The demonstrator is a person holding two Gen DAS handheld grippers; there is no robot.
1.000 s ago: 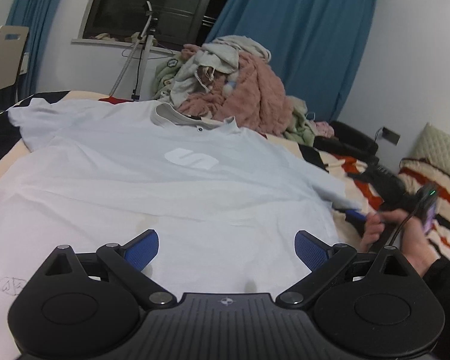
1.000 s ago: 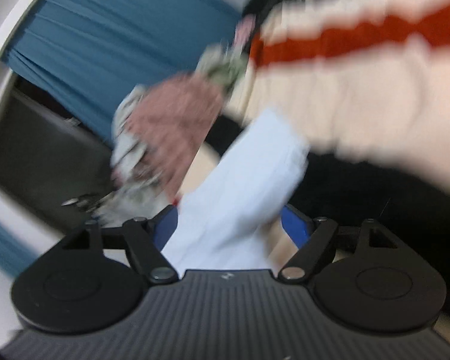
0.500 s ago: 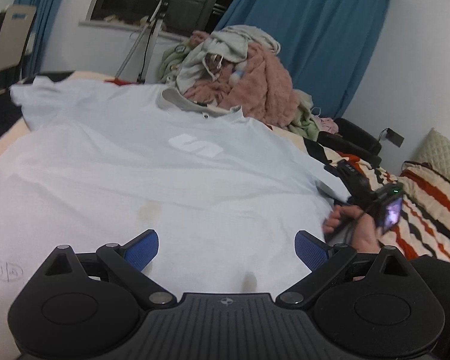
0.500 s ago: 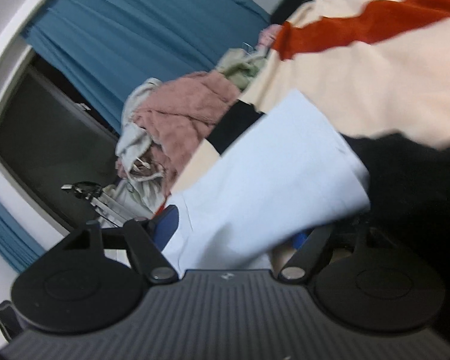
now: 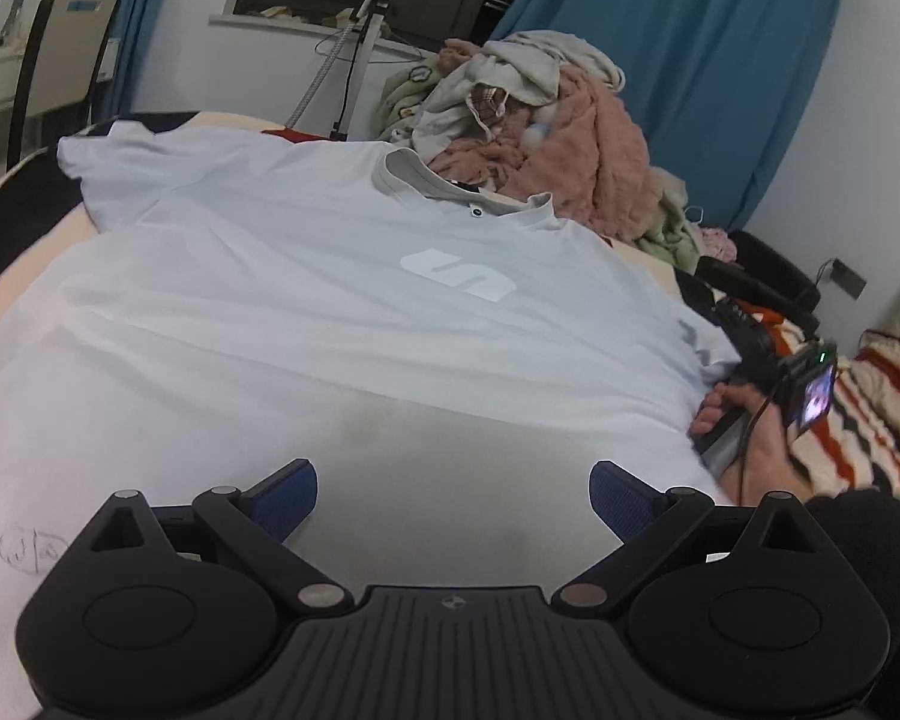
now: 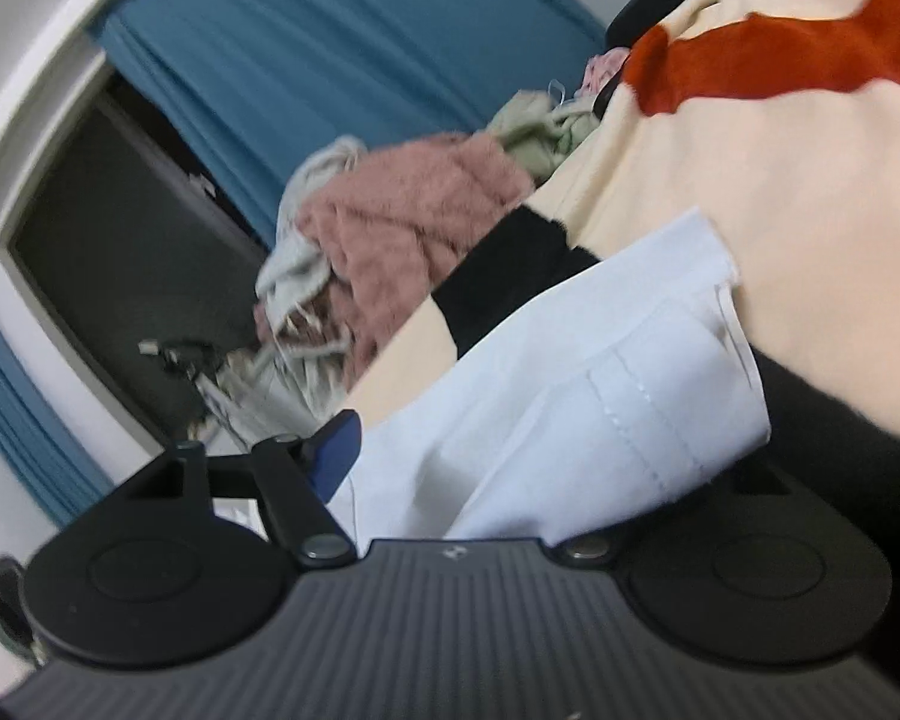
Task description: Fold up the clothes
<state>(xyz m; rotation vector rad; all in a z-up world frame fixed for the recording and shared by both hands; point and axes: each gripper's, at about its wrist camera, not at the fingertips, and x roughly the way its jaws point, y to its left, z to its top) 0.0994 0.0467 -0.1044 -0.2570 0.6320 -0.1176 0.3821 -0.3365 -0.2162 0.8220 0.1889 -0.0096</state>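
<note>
So we're basically at the start of this fold. Closest to us, the left gripper (image 5: 453, 495) hovers just over the lower part of the pale blue T-shirt (image 5: 342, 324) with its blue pads spread wide and nothing between them — not gripping anything. The shirt itself lies front-up and spread flat on the bed, collar (image 5: 426, 183) pointing away from us, logo showing, no fold in the body that we can see.

Off to the side, the right gripper (image 6: 498, 468) is at the shirt's right sleeve (image 6: 630, 372). The sleeve cloth is bunched over the far finger and runs into the gap, but we honestly can't tell whether the fingers have pinched it or are just pushed up under it. The sleeve edge does look lifted off the striped blanket (image 6: 810, 138).

So our guess: first sleeve fold is just getting going, and the other sleeve (image 5: 108, 150), the sides and the bottom-up fold are all left.

Further back, the pile of clothes (image 5: 540, 138) by the blue curtain looks untouched — plenty more waiting.
</note>
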